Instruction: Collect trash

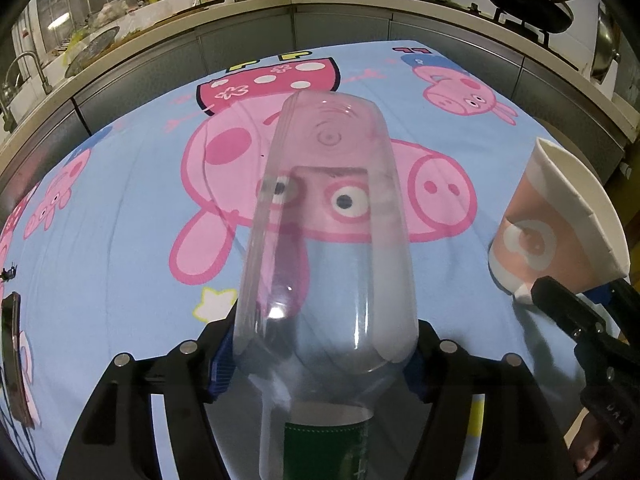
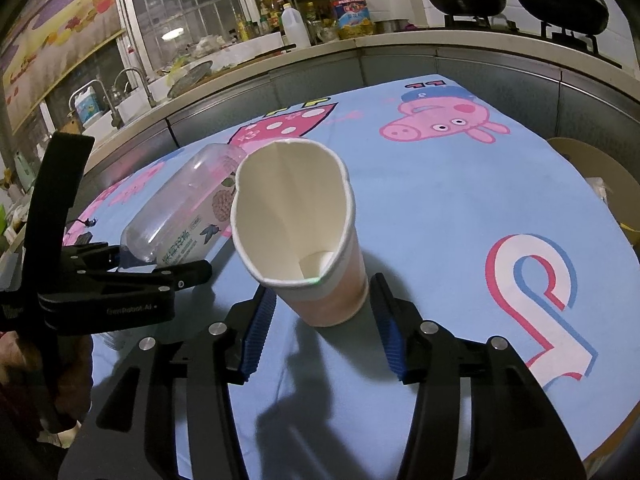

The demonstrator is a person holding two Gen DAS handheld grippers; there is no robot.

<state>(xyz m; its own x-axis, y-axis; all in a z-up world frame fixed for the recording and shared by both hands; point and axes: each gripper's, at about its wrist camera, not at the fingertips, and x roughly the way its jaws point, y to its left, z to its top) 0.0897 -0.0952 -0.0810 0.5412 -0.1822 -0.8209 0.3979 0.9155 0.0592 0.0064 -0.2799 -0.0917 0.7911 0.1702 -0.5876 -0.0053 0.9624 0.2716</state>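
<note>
My left gripper [image 1: 320, 364] is shut on a clear empty plastic bottle [image 1: 324, 240], gripped near its labelled end with the base pointing away, above the blue cartoon cloth. From the right wrist view the bottle [image 2: 180, 216] slants up out of the left gripper [image 2: 136, 264]. A crushed pink-and-white paper cup [image 2: 304, 232] stands on the cloth between my right gripper's blue pads [image 2: 258, 332]; the jaws are apart and a gap shows on each side of the cup. My right gripper [image 2: 322, 320] is open. The cup [image 1: 556, 224] also shows at the right of the left wrist view.
The table is covered by a blue Peppa Pig cloth [image 2: 460, 208]. Behind it runs a kitchen counter [image 2: 400, 40] with bottles, a sink and pans on a stove [image 2: 556, 4]. A round tan object [image 2: 588, 168] sits past the table's right edge.
</note>
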